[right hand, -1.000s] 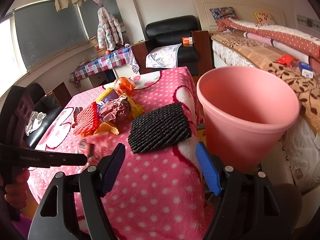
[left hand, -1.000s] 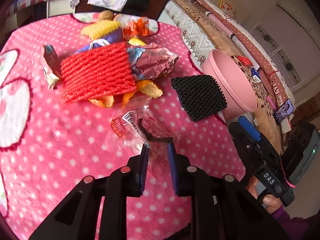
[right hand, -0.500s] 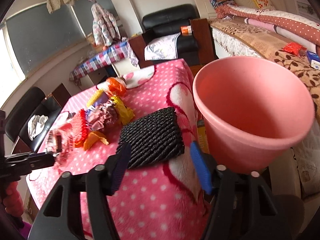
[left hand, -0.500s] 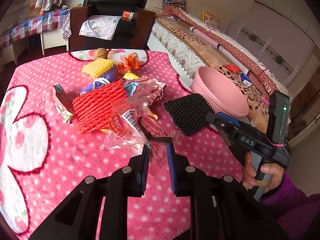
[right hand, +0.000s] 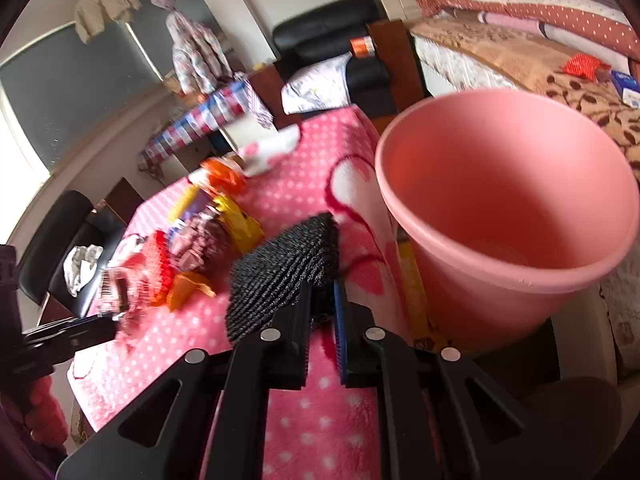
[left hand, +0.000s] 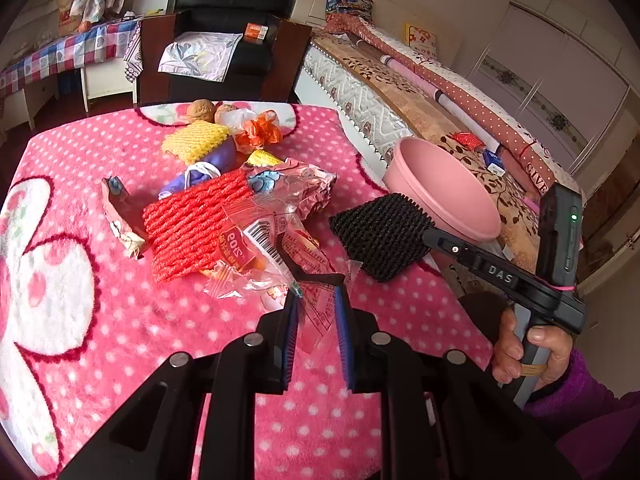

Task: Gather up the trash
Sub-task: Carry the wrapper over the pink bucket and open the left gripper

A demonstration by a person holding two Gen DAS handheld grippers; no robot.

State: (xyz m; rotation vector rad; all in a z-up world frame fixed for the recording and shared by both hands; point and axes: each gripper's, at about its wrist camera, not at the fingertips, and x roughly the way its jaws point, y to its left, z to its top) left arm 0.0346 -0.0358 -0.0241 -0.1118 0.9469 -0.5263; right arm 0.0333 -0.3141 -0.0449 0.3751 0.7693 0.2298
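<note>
On the pink table point(left hand: 120, 320), left gripper point(left hand: 316, 300) pinching clear wrapper point(left hand: 272, 248), right gripper point(right hand: 322, 296) just clamped on black mesh point(right hand: 280, 268).

Daylight: soft, from the window point(right hand: 60, 92) at my right view's upper left | Blur: right view smeared, left view sharp | Edges: fisheye bend, dark corners | Shadows: faint

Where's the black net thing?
In the right wrist view, the black net lies on the pink cloth left of the pink bucket, its near corner between the right gripper's fingers.
</note>
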